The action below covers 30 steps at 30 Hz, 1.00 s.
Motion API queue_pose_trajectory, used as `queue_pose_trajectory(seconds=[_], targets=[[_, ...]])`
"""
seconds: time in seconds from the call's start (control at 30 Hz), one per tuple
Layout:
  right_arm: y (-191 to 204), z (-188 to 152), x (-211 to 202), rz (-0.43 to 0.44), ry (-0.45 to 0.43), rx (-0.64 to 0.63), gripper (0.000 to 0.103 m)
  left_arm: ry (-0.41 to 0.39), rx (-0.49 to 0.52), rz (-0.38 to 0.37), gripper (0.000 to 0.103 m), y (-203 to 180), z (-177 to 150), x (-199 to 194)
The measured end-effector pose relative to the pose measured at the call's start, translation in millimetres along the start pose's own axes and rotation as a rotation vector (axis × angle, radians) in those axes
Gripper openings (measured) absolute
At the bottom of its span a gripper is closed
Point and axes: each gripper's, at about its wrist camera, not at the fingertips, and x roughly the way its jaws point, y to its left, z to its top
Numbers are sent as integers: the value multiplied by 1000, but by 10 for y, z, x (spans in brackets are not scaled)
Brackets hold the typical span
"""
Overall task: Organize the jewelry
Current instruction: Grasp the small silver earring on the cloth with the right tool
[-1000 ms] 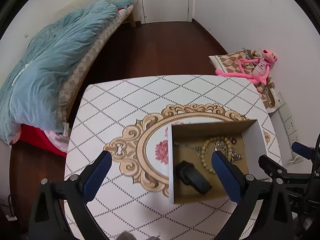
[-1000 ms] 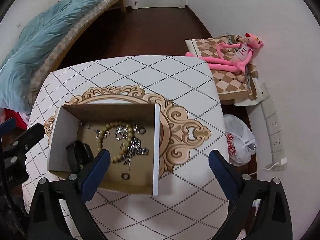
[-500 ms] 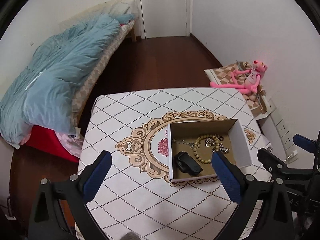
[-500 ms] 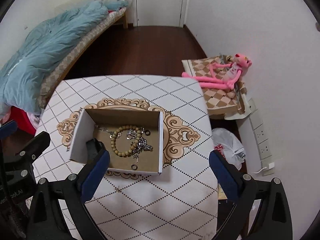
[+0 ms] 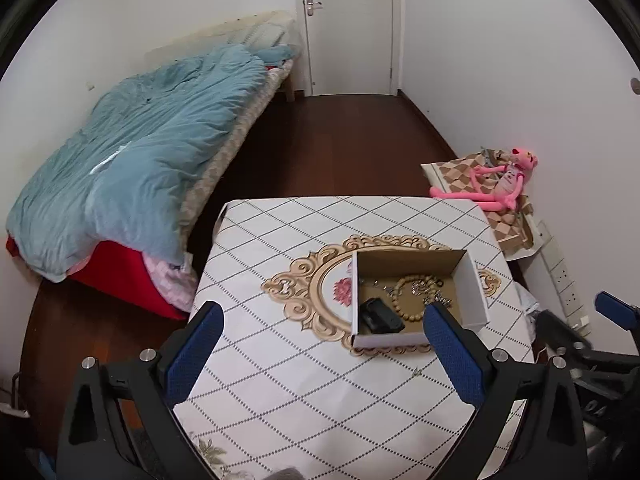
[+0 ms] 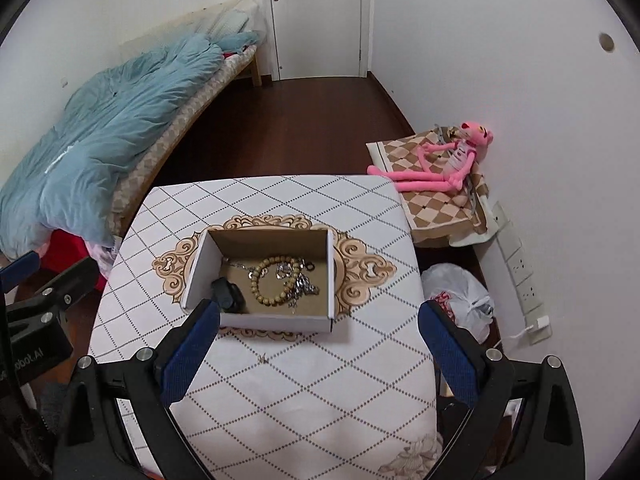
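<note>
An open cardboard box (image 5: 474,288) (image 6: 330,264) stands on the patterned table (image 5: 304,392) (image 6: 304,392). Inside lie a wooden bead bracelet (image 5: 404,300) (image 6: 272,280), silver chains and pendants (image 5: 434,294) (image 6: 300,284), a small dark ring (image 6: 310,267) and a black object (image 5: 380,320) (image 6: 229,296). A small silver piece (image 6: 263,357) lies on the table in front of the box. My left gripper (image 5: 320,350) is open and empty, well back from the box. My right gripper (image 6: 318,344) is open and empty, also back from the box.
A bed with a blue duvet (image 5: 132,160) stands left. A pink plush toy (image 6: 448,160) sits on a checkered cushion by the right wall. A white plastic bag (image 6: 460,296) lies on the floor right of the table. A closed door (image 5: 344,28) is at the back.
Both grippers have pulled back and up from the box, so the box looks smaller and more of the room shows. Both stay open and empty.
</note>
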Motion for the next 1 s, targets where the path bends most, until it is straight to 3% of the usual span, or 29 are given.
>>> queue_pose_trajectory(seconds=[0.17,0.37,0.5,0.67,0.77,0.83,0.9,1.0], targets=[[-332,-356,16,-21,44,68,101,49,-8,14,102,-59,-347,126],[-809,-1069,386,-70,194,182,100,187,8,36,102,-221,-907,523],[-1034,-1618,608,-75,296,252,82,254,31,38,102,-329,-1187,689],[-1082,-1991,736,-71,340,288,78,309,48,36,102,-418,-1397,803],[-1025,-1966,755,-59,319,275,76,318,45,34,102,-434,-1424,862],[-967,-1879,761,-58,283,255,67,307,41,31,102,-437,-1409,912],[-918,-1792,793,-47,257,246,45,304,27,17,102,-432,-1390,974],[-860,-1665,889,-40,234,246,44,316,1,-22,101,-440,-1348,1109]])
